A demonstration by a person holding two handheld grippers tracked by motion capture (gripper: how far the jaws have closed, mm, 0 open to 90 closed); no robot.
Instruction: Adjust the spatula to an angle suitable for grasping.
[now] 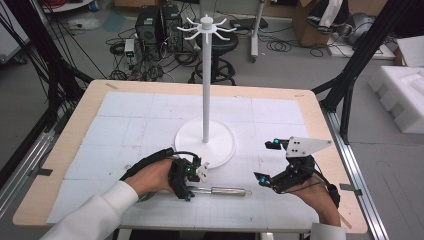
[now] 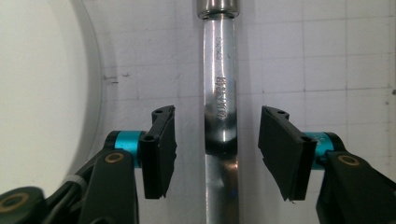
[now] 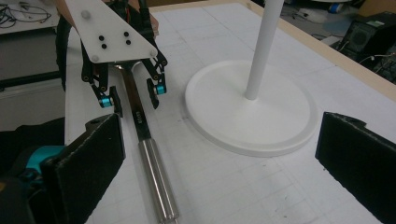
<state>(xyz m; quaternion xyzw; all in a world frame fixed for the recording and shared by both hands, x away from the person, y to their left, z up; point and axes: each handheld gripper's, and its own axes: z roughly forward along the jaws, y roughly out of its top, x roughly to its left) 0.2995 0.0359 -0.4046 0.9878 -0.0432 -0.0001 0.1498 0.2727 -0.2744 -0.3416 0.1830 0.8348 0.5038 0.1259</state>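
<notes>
Left gripper (image 2: 217, 154) straddles flat shank of metal utensil (image 1: 220, 191) lying on counter (image 1: 125, 125), near-left of stand base (image 1: 220, 147); jaws spread, pads not touching. Right gripper (image 1: 272, 162) spread wide, waiting.

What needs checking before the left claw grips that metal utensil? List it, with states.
1. Metal utensil centred between the left claw jaws: ok.
2. Pads pressing on its shank: not ok, there is a gap on each side.
3. Utensil lying flat on the table: ok.
4. Right claw open and apart from the utensil: ok.
5. Stand base apart from the utensil: ok.
6. Shape of the utensil's far end: cannot tell, it is hidden under the hand.
</notes>
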